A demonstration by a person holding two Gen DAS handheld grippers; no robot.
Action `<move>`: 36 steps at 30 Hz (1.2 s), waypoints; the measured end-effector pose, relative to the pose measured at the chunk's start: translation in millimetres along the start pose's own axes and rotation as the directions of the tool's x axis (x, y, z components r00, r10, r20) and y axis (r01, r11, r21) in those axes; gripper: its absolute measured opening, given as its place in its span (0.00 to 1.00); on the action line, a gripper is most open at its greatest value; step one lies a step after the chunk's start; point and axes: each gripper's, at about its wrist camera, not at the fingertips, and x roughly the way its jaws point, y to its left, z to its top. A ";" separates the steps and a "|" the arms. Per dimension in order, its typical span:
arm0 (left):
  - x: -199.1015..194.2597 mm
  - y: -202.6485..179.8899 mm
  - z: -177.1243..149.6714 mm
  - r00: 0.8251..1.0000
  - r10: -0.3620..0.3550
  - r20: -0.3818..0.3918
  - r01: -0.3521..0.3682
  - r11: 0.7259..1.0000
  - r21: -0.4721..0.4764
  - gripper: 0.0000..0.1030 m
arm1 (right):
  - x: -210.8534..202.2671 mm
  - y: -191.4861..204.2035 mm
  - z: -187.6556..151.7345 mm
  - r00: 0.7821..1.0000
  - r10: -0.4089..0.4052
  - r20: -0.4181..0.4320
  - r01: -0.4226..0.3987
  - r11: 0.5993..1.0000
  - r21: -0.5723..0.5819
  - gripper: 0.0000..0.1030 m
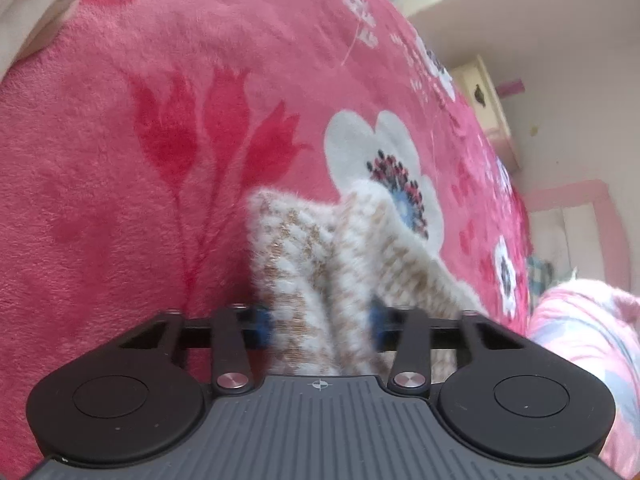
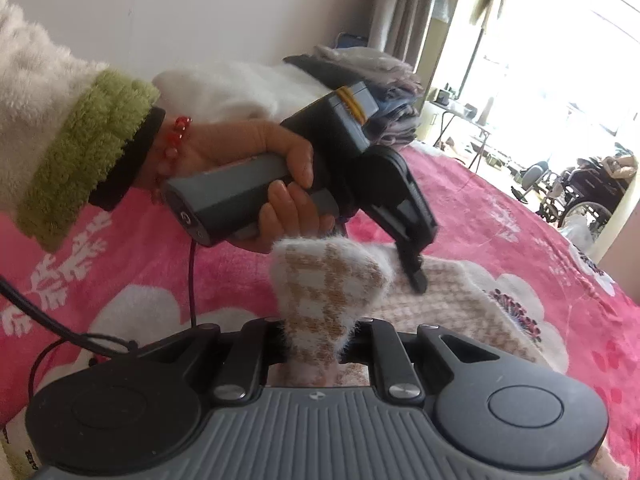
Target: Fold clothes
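Nearest in the right wrist view, the right gripper has its jaws drawn in on a raised fold of the fuzzy cream-and-tan knit garment, which stands up between them like a peak. Just behind that peak, the left gripper comes down from above, held in a hand with a red bead bracelet and a white sleeve with a green cuff; its tip meets the knit beside the peak. From the left wrist view, the left gripper is clamped on a thick bunch of the garment, blue fingertips pressed into either side of the bunch.

Around the peak, the rest of the garment lies flat on the pink floral blanket, its fuzzy edge running out to the right of the peak over a white printed flower. A black cable trails across the blanket left of the peak.

Beyond the garment, the blanket spreads bare and open toward its far edge. Past that edge, behind the left gripper, a stack of folded clothes sits against the wall, with a curtain beside it and a bright opening farther right showing wheelchairs.
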 end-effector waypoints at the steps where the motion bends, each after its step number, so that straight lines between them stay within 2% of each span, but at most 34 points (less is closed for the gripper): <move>1: -2.3 -6.4 -1.6 1.000 -0.003 0.019 0.003 1.000 0.010 0.24 | -3.0 -3.0 0.0 1.000 0.001 0.005 -0.001 1.000 0.013 0.14; 3: -9.8 -22.9 -5.2 0.998 -0.022 0.056 0.020 0.999 0.039 0.19 | -10.9 -8.4 -0.2 1.000 0.002 0.020 -0.003 0.999 0.033 0.14; 9: -31.4 -73.2 -16.3 0.983 -0.084 0.161 0.063 0.989 0.131 0.17 | -44.4 -17.6 -0.7 0.995 -0.008 0.100 0.004 0.999 0.043 0.14; 12: -36.1 -102.1 -21.0 0.975 -0.124 0.184 0.090 0.979 0.182 0.17 | -65.0 -27.5 -1.8 0.990 -0.018 0.138 0.008 0.998 0.068 0.14; 19: -40.1 -167.4 -31.4 0.966 -0.207 0.157 0.155 0.945 0.289 0.17 | -120.8 -56.5 -12.9 0.972 -0.071 0.225 0.044 0.992 0.121 0.14; 24: -23.7 -216.5 -40.0 0.974 -0.206 0.098 0.156 0.914 0.374 0.17 | -150.3 -72.9 -25.3 0.955 -0.132 0.265 0.088 0.982 0.169 0.14; 27: -3.1 -245.6 -46.5 0.981 -0.185 0.050 0.148 0.898 0.415 0.18 | -165.5 -87.5 -38.2 0.947 -0.178 0.266 0.115 0.965 0.238 0.13; 30: 21.6 -274.3 -57.5 0.987 -0.159 0.002 0.139 0.869 0.475 0.19 | -183.0 -107.0 -58.4 0.937 -0.250 0.243 0.156 0.925 0.348 0.13; 32: 41.9 -293.6 -70.2 0.989 -0.146 -0.026 0.137 0.838 0.528 0.24 | -195.4 -120.9 -74.0 0.929 -0.299 0.219 0.184 0.884 0.429 0.13; 34: 61.9 -307.9 -84.7 0.989 -0.137 -0.046 0.139 0.811 0.568 0.30 | -209.3 -137.4 -95.2 0.921 -0.347 0.175 0.203 0.814 0.544 0.13; 36: 85.6 -316.8 -98.9 0.989 -0.133 -0.070 0.147 0.783 0.604 0.39 | -218.2 -150.8 -120.1 0.916 -0.384 0.115 0.222 0.724 0.653 0.13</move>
